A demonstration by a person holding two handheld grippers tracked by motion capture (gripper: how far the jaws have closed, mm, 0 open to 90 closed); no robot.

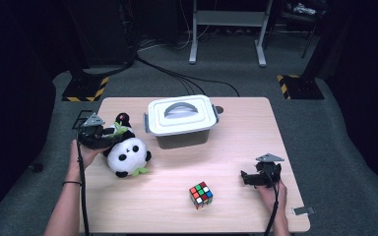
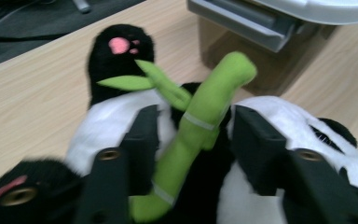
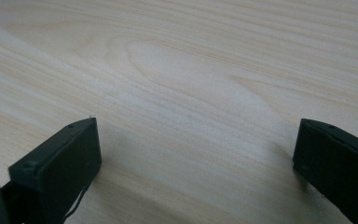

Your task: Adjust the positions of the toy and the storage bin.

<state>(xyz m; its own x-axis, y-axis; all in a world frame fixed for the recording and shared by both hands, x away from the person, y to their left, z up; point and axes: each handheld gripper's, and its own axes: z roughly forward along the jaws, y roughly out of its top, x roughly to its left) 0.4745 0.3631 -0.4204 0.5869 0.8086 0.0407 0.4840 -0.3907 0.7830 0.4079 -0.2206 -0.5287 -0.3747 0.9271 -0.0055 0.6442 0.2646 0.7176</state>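
My left gripper (image 2: pixel 193 135) fingers straddle the plush panda's (image 1: pixel 127 156) bamboo stalk (image 2: pixel 200 121), unclosed; squeeze squarely. Right gripper (image 3: pixel 196 149) idles spread at four o'clock.

Plush panda (image 1: pixel 126 156) at table's (image 1: pixel 246 128) left, my left gripper (image 1: pixel 109 133) on its far-left side; lidded box (image 1: pixel 181 119) right of panda, farther back; puzzle cube (image 1: pixel 201 194) near, centre; my right gripper (image 1: pixel 245 178) right of cube, well apart.

A white-lidded storage box (image 1: pixel 181 118) sits at the upper middle of the wooden surface (image 1: pixel 241 132). A colour cube (image 1: pixel 201 194) lies toward the lower middle, well apart from the box.
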